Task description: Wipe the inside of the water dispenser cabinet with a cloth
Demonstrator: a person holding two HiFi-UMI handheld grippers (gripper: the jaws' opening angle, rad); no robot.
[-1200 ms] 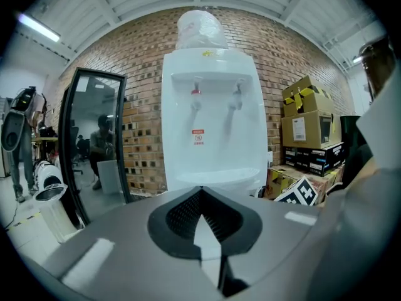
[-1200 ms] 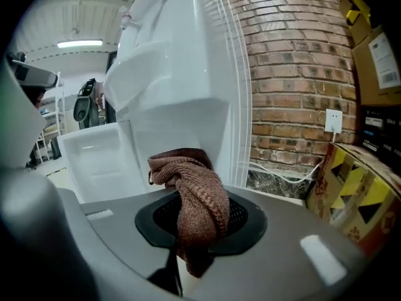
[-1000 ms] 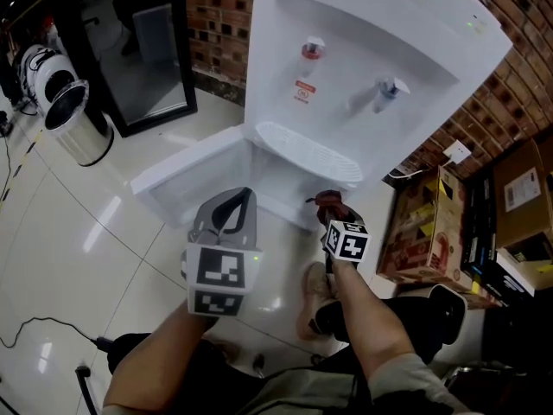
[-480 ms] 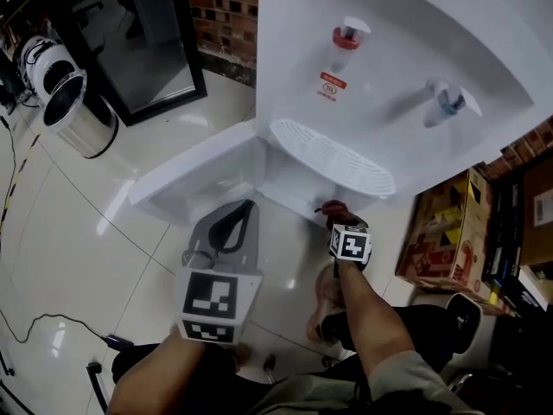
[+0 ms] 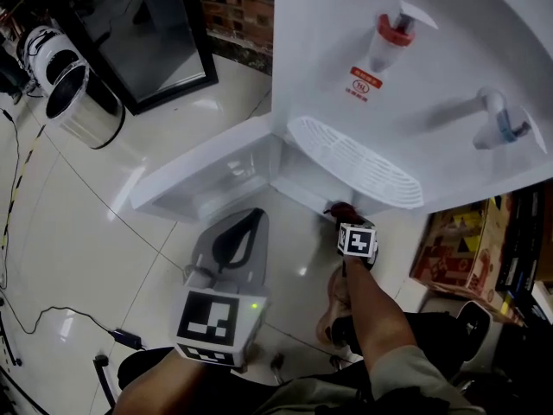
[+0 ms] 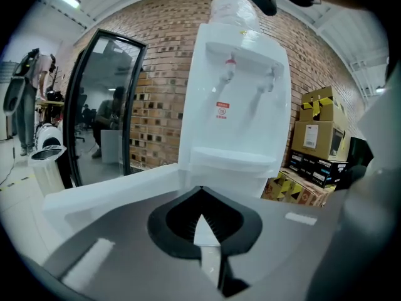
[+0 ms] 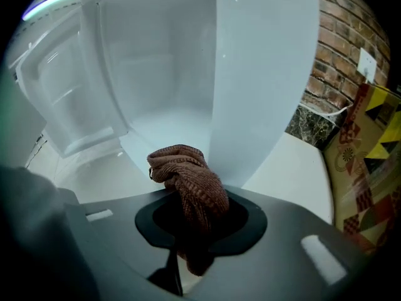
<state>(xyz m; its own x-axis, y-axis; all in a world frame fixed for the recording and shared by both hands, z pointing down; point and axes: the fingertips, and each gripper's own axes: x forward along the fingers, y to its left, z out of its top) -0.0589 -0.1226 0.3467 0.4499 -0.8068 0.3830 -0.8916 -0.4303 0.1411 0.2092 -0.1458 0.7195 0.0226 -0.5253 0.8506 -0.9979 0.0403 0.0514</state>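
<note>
The right tongs (image 7: 188,243) pinch a bunched brown knitted cloth (image 7: 188,177) at the mouth of the open water dispenser cabinet (image 7: 150,86). The left tongs (image 6: 207,227), pressed together and empty, hang near the open door (image 5: 203,180). Wiping well likely means pressing the cloth against floor and walls, into corners, without loosening the pinch.

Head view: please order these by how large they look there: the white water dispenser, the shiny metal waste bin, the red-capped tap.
1. white water dispenser
2. shiny metal waste bin
3. red-capped tap
No two look alike in size.
</note>
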